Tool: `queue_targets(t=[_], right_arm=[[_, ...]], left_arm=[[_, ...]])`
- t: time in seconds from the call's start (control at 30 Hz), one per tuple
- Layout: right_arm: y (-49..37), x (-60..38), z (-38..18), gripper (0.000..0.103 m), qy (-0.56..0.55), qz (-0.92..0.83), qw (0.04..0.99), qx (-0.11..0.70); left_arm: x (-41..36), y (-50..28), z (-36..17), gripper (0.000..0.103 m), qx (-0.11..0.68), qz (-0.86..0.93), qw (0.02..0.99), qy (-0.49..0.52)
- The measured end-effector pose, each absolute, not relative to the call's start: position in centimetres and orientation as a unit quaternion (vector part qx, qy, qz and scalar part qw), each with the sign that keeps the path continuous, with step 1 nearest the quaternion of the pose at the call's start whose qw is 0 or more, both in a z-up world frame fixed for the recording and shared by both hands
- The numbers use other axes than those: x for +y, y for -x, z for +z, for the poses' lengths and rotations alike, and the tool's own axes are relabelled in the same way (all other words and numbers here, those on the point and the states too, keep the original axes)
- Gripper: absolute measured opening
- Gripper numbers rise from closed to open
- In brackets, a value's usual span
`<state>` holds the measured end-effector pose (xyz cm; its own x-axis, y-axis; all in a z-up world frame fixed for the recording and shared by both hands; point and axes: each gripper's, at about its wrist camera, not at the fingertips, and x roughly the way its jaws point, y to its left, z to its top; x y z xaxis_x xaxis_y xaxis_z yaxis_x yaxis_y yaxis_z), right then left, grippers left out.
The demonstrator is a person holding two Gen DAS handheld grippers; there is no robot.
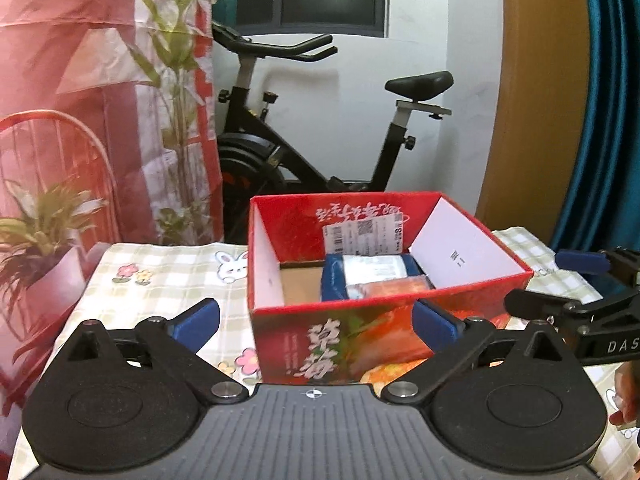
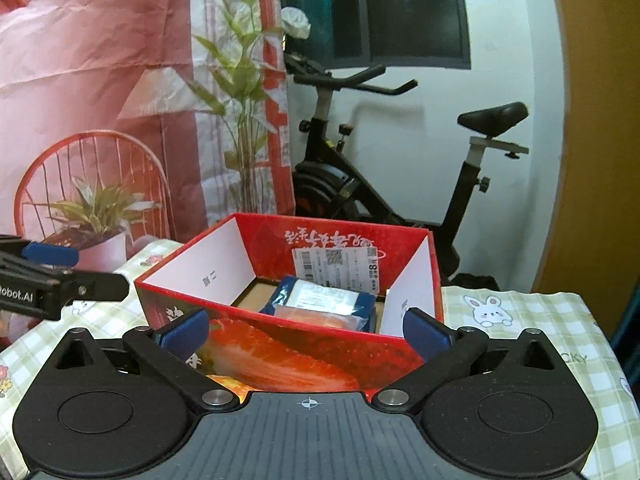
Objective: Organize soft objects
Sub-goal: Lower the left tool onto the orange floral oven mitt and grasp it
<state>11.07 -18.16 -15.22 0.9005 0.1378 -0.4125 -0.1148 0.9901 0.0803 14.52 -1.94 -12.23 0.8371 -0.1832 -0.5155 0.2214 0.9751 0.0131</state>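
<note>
Hard to read what's actually in the box [image 1: 360, 336]. From the left wrist view its near wall cuts off the lower part of the contents, so all I get is a blue packet [image 1: 340, 280] with a pale label on top and a pinkish clear-wrapped packet [image 1: 396, 286] lying against it, toward the right half of the floor. The right wrist view shows the same pair, blue packet [image 2: 320, 300] and pink one [image 2: 316, 318], again half hidden by the front wall. Can't tell if anything sits under them. The sticker on the far inner wall is too small to read.

The box sits on a checked tablecloth [image 1: 160, 276] with bunnies and flowers, with an exercise bike [image 2: 380, 184] behind.

The left gripper [image 1: 316, 324] hangs low just in front of the box, level, fingers spread wide with nothing between the blue pads, the right pad overlapping the box's front face. The right gripper [image 2: 306, 330] is posed the same from the other corner, fingers wide apart and empty, box wall right between them. Each gripper's tip pokes into the other's view at the edge.
</note>
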Motion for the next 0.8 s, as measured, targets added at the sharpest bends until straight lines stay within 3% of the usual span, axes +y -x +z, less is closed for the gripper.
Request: queue_targets(t=[0.5, 0.8], right_arm=[[-8.2, -17.6, -17.9, 0.103, -0.048, 0.037, 0.980, 0.189], [-7.9, -16.7, -22.4, 0.103, -0.029, -0.001, 0.969, 0.244]], left_arm=[[-1.9, -11.6, -15.6, 0.103, 0.287, -0.105, 0.952, -0.022], [-0.9, -11.4, -17.8, 0.103, 0.312, -0.099, 0.945, 0.004]])
